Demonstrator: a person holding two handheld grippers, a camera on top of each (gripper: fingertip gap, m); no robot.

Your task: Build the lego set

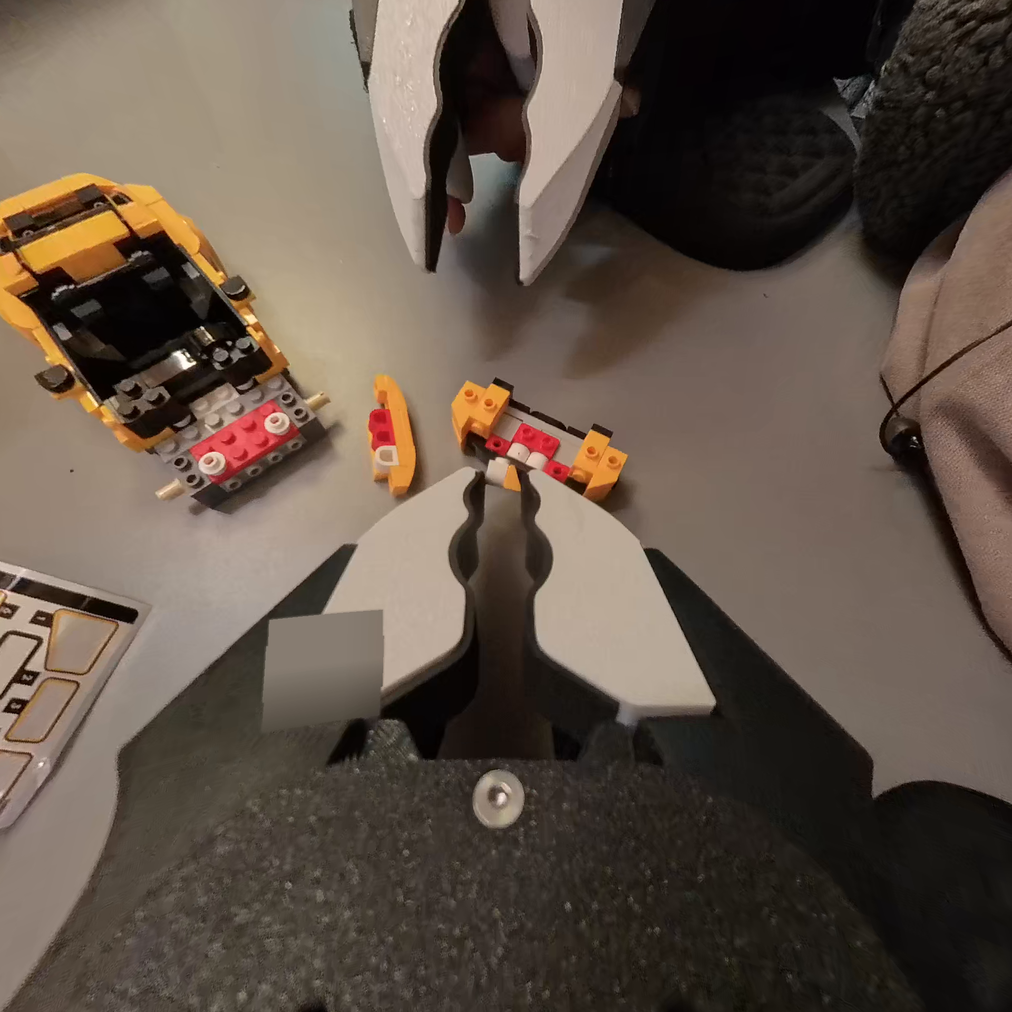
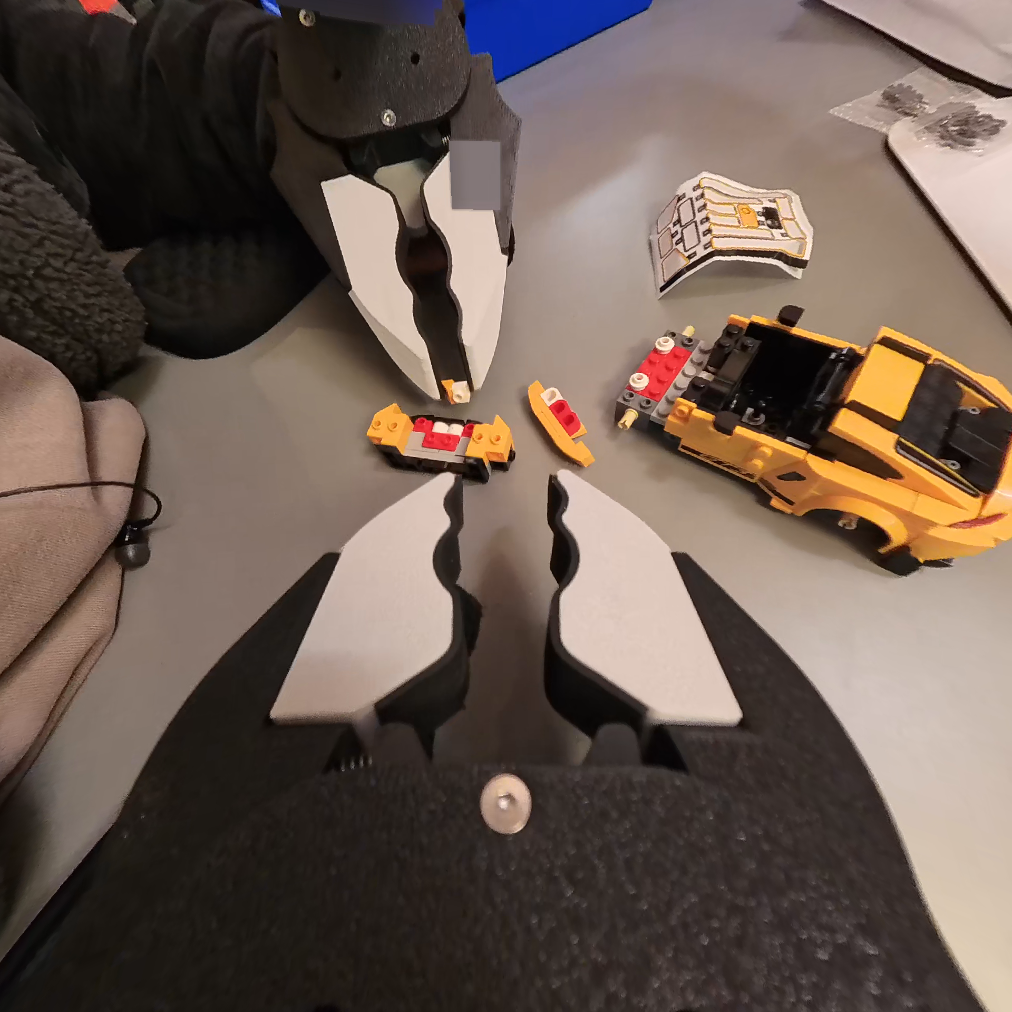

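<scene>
A yellow and black lego car (image 1: 126,328) lies on the grey table, its red-plated open end facing the loose parts; it also shows in the right wrist view (image 2: 821,427). A yellow, red and black sub-assembly (image 1: 539,438) (image 2: 443,441) lies between the grippers. A curved yellow piece with red bricks (image 1: 391,432) (image 2: 561,424) lies beside it. My left gripper (image 1: 502,477) (image 2: 455,391) is shut on a small white and yellow piece (image 1: 504,473) (image 2: 457,391), just beside the sub-assembly. My right gripper (image 2: 502,482) (image 1: 476,274) is open and empty, tips near the sub-assembly.
A sticker sheet (image 1: 49,673) (image 2: 731,233) lies on the table. A dark fleece sleeve (image 2: 60,263) and beige fabric with a cord (image 1: 953,416) (image 2: 60,520) are at the table edge. A blue box (image 2: 553,33), a bag of small parts (image 2: 931,115) and paper lie farther off. The gap from one gripper's tips to the other's is roughly 7 cm.
</scene>
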